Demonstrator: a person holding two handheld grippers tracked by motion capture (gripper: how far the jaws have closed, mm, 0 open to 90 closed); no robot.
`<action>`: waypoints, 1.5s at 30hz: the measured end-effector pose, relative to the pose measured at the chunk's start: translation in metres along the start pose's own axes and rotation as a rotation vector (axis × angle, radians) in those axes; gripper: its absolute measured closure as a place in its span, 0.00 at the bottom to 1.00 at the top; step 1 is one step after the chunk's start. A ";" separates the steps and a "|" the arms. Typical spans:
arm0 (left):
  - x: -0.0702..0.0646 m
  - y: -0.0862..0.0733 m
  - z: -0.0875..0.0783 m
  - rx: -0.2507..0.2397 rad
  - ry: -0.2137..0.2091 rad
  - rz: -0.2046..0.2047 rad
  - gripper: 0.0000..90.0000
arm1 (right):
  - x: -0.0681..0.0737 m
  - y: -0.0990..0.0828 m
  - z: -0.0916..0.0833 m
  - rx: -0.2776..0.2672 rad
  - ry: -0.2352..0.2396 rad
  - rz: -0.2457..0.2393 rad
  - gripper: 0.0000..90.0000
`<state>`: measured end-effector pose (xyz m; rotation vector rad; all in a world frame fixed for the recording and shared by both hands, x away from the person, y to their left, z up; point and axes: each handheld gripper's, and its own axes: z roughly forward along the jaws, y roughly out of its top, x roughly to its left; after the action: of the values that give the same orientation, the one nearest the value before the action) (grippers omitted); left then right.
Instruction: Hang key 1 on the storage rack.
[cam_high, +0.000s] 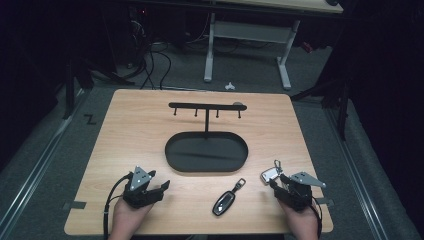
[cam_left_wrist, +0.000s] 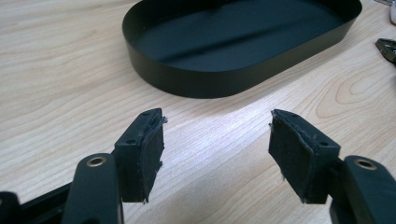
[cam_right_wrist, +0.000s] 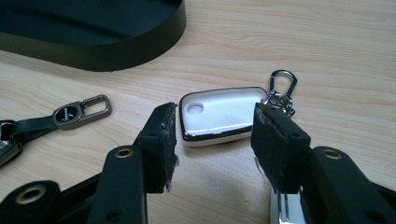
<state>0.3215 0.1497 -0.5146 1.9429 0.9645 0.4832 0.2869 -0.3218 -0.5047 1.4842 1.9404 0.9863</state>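
Right gripper view: right tool (cam_right_wrist: 212, 128), jaws spread, is straddling the white fob (cam_right_wrist: 219, 114) at the tray's (cam_high: 172, 145) four o'clock; it should be centring both pads before pinching.

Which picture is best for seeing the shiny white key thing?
The right gripper view: the white key fob lies close up between the right hand-held gripper's pads, its silver clip clear. The high view shows it small on the table. The left gripper view catches a white sliver at its right edge, likely the fob.
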 end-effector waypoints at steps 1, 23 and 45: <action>0.000 0.000 0.000 0.000 0.000 0.000 0.39 | 0.000 -0.001 -0.001 -0.001 -0.002 0.002 0.56; -0.012 0.005 0.012 0.017 -0.066 0.033 0.38 | 0.019 -0.004 -0.009 0.007 0.066 -0.012 0.97; -0.005 -0.010 -0.008 0.024 -0.036 0.032 0.38 | 0.070 0.004 0.037 0.131 0.197 -0.175 1.00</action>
<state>0.3088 0.1528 -0.5185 1.9848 0.9216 0.4550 0.2975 -0.2449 -0.5211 1.2981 2.2709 0.9739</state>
